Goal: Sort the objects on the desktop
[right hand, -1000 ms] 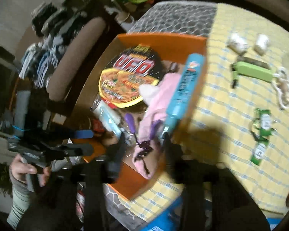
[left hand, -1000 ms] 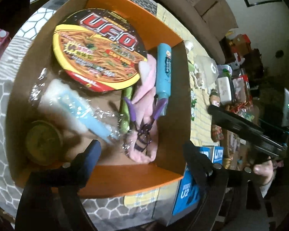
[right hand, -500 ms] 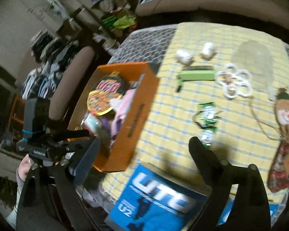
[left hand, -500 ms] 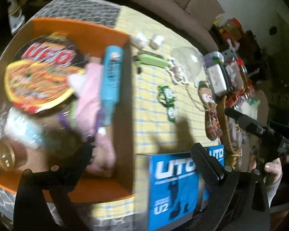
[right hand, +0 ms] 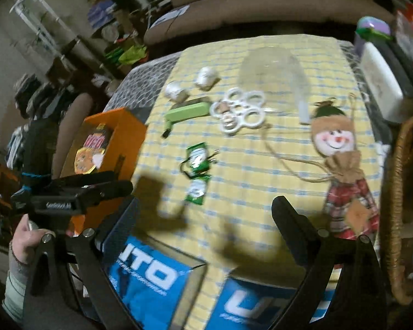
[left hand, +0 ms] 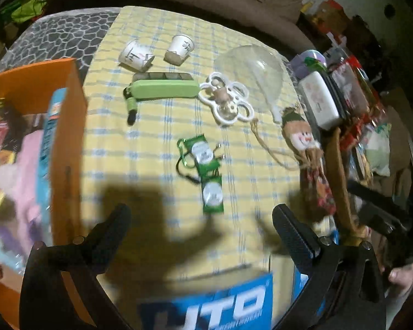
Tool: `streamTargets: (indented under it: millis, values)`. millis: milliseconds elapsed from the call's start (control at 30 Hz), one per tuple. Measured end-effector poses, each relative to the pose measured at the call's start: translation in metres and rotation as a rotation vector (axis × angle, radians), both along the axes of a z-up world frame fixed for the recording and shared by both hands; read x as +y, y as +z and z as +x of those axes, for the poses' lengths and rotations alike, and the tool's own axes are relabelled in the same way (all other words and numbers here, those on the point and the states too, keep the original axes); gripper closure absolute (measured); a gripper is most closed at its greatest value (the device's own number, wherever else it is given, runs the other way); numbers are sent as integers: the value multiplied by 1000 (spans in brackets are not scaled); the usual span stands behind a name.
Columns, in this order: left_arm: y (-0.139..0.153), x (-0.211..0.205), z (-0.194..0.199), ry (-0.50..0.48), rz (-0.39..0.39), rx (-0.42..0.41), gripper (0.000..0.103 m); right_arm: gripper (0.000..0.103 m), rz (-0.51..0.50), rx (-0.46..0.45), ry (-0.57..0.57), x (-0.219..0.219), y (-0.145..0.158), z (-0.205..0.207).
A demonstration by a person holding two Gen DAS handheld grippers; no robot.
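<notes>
Both claws are carried above the near edge of the yellow checked cloth [left hand: 157,126], and nothing is held in either. The left gripper [left hand: 201,220] is spread to its full width with nothing between its jaws. The right gripper [right hand: 206,209] is likewise spread wide and empty.

The nearest unsorted item is judged to be the pair of green sachets [left hand: 206,165], joined end to end on the cloth. In the left wrist view they lie directly beyond the gap between the jaws, close to its centre line. In the right wrist view the same sachets [right hand: 197,170] lie beyond the gap but offset toward its left jaw. The left gripper is therefore judged the better aligned.

The long axis of the sachets runs near to far, roughly along the pointing line of either claw, so the jaws would close across the narrow width without a wrist roll.

The orange box [left hand: 68,137], already loaded, stands at the left edge of the cloth, on the left gripper's side. The green case [left hand: 162,89] lies farther off with its long axis left to right. The snowman doll [right hand: 336,148] lies at the right, nearer the right gripper.
</notes>
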State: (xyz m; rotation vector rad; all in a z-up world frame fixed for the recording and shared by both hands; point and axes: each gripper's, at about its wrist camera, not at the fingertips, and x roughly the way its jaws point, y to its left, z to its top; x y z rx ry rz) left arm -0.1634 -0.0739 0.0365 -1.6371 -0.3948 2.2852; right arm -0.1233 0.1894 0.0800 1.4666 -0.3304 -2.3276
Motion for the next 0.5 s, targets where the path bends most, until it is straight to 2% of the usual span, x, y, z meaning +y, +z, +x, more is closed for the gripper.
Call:
streamTargets:
  millis: [233,500]
  values:
    - [-37,27,-46,33,-73,-31,0,14,-36,-4,-50,40,-22,-19]
    - [-54,34,-78,65,-32,-42,0,21,-54,3,-76,70,-39,-37]
